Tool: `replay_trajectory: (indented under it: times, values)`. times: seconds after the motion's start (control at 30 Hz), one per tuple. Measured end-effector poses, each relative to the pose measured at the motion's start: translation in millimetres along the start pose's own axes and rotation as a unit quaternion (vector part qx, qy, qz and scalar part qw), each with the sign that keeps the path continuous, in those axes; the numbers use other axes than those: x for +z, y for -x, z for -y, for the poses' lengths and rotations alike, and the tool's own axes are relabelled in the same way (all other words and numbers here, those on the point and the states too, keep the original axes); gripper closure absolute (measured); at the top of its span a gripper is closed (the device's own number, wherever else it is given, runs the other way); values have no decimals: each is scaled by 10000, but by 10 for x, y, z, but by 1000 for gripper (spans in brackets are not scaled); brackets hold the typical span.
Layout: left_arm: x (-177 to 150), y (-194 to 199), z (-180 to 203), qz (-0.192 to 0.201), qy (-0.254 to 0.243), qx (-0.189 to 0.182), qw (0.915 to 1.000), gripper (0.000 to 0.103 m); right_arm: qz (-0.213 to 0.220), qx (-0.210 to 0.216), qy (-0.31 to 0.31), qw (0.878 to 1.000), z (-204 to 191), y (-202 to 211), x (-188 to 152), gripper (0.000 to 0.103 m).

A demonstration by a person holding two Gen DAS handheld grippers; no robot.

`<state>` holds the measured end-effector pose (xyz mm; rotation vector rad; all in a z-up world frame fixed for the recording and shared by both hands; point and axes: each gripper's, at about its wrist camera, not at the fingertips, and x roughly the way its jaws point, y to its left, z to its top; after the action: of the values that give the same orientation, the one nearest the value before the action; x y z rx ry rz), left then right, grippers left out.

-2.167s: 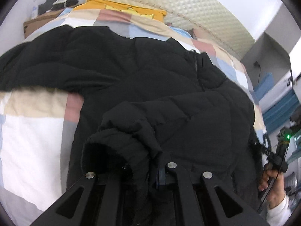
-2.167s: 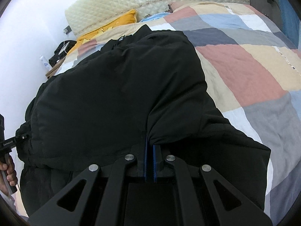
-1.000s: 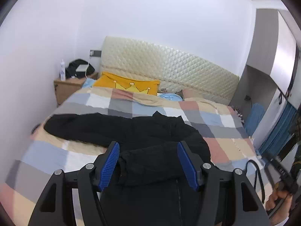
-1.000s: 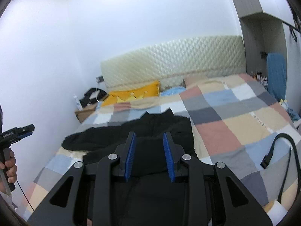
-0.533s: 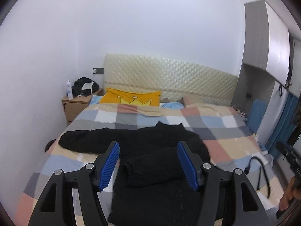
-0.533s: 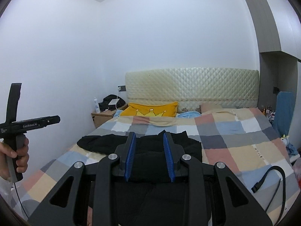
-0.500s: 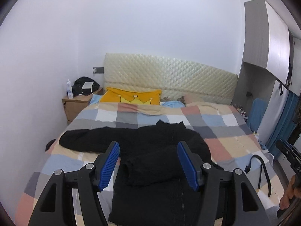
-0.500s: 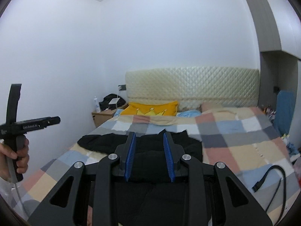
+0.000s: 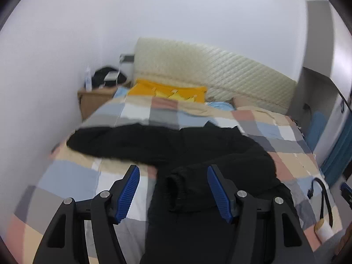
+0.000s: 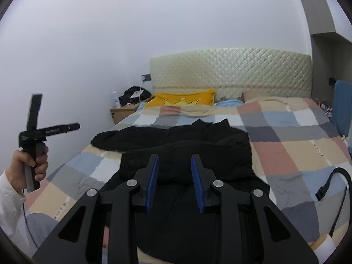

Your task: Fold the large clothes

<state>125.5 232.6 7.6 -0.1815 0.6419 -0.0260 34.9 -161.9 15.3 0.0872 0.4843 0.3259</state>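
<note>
A bed point(image 10: 292, 151) with a checked cover fills the room, its quilted headboard point(image 10: 231, 70) against the far wall. A black coat point(image 9: 198, 160) lies spread on the cover's near half: one sleeve stretches out toward the wall side, the other is folded across the body, cuff near the middle. A yellow pillow point(image 10: 182, 100) sits by the headboard, a nightstand point(image 10: 122, 113) beside it. A black strap point(image 10: 330, 182) lies on the cover's near right corner. The left gripper point(image 9: 173, 172) hangs above the coat, fingers spread wide, holding nothing. The right gripper point(image 10: 173, 158) is partly parted and empty too. The left hand point(image 10: 33, 162) grips its handle by the wall.
</note>
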Motion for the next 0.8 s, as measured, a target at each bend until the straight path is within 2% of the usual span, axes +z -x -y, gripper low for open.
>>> replay_trajectory:
  times: [0.1, 0.2, 0.27, 0.4, 0.5, 0.57, 0.63, 0.7, 0.8]
  values:
    - [17, -385, -416, -335, 452, 69, 9984, 39, 106, -180, -99, 9997, 103, -81, -68, 72]
    - [102, -732, -866, -338, 655, 507, 9960, 39, -24, -254, -194, 9995, 217, -270, -154, 70]
    - [158, -998, -1256, -476, 1040, 638, 9914, 39, -184, -260, -402, 9987, 346, -436, -205, 59]
    - [106, -1272, -1843, -476, 1897, 531, 9792, 39, -324, -424, -569, 9970, 472, -619, -245, 59]
    - [16, -1479, -2207, -471, 2397, 442, 9687, 31, -327, -514, -548, 9966, 485, -714, -247, 57]
    - [-45, -1649, -2390, -543, 2581, 322, 9641, 31, -311, -505, -487, 9971, 477, -788, -253, 45]
    - [-105, -1835, -2478, -671, 2607, 268, 9627, 31, -306, -484, -464, 9973, 496, -868, -277, 40]
    - [-176, -2030, -2569, -745, 2660, 248, 9608, 31, -365, -554, -473, 9967, 531, -958, -314, 40]
    - [-198, -2353, -2730, -794, 2948, 98, 9522, 31, -507, -632, -609, 9949, 627, -1106, -367, 39]
